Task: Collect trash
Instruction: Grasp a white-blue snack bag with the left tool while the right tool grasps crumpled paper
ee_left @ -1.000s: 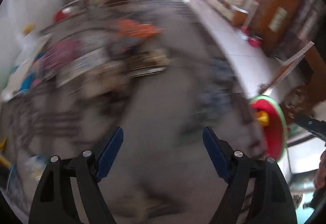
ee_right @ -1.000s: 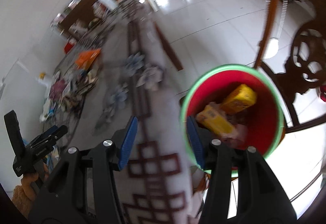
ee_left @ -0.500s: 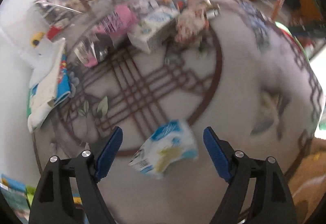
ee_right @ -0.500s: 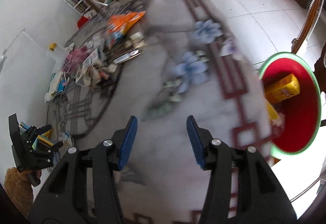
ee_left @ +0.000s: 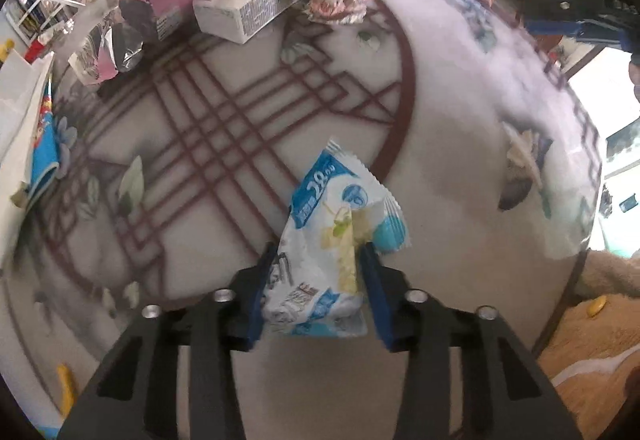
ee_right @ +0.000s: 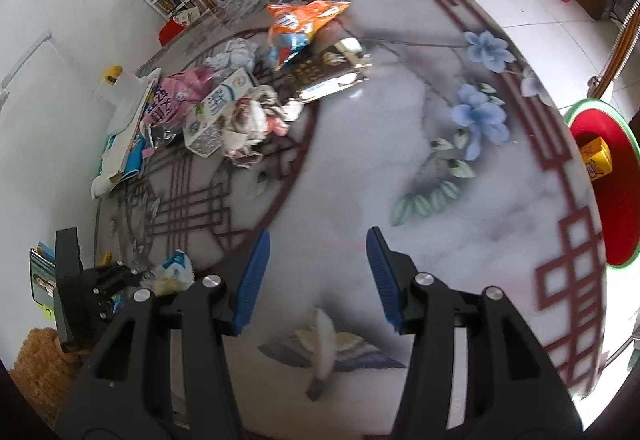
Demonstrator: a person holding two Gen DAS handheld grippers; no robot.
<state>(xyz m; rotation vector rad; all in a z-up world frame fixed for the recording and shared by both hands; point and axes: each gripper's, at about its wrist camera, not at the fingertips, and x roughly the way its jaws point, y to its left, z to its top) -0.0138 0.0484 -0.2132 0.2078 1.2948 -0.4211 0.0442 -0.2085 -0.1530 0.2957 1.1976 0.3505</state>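
From the left wrist, we see our left gripper (ee_left: 316, 276), its fingers just closed, clamped on a crumpled blue-and-white plastic snack wrapper (ee_left: 336, 240) lying on the round patterned marble desk (ee_left: 460, 143). The slick film could slip free on lifting. From the right wrist, our right gripper (ee_right: 316, 272) hangs with fingers apart and empty; the red green-rimmed bin (ee_right: 612, 191) waits beyond the desk's edge, a long carry.

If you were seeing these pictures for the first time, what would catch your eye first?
The crumpled blue-and-white snack wrapper pinched in the left gripper above the patterned marble-look round table. Next, the heap of cartons and wrappers on the table's far side, and the red green-rimmed bin beyond its right edge.
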